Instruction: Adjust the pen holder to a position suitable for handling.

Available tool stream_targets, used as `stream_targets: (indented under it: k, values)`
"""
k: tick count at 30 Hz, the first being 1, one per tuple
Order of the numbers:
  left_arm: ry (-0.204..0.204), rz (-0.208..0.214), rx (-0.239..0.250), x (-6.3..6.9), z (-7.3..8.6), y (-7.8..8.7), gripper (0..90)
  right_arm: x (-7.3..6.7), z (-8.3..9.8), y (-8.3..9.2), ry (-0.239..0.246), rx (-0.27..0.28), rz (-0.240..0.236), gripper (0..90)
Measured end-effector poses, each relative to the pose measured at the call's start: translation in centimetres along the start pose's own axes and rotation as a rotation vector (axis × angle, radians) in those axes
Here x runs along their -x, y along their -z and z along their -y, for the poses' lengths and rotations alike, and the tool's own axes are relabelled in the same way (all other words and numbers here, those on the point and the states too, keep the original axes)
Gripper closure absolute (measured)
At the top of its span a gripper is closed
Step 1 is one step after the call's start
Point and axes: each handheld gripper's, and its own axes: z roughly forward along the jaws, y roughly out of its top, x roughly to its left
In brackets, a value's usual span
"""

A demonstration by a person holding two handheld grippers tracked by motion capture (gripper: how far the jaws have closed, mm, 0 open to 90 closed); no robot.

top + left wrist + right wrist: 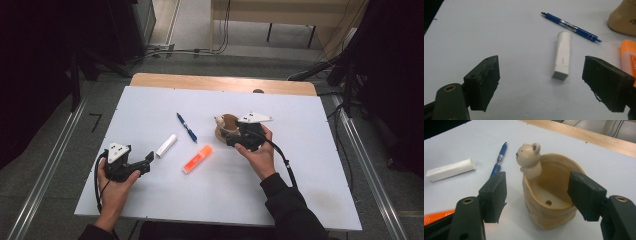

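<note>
Your desk [150,200] is evenly and softly lit from above, while the room around it sinks into near-black. Shadows under the things are faint and short. The high view is soft and grainy; both gripper views are sharper, with a cool bluish cast.

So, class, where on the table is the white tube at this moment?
In the high view the white tube lies left of centre, between the blue pen and the left hand-held gripper, with the orange highlighter to its right.
</note>
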Motion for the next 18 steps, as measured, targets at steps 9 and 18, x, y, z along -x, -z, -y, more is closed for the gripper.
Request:
stream_targets:
  k: [9, 18]
  values:
    - [-0.044, 0.014, -0.002, 0.4, -0.4, -0.7, 18.3, 0.5, 0.7, 1.9, -0.005, 0.013, 0.003, 29.0]
    - [-0.089, -0.006, 0.02, 0.5, -0.7, -1.4, 23.0, 1.1, 1.6, 4.0, -0.005, 0.028, 0.021, 28.4]
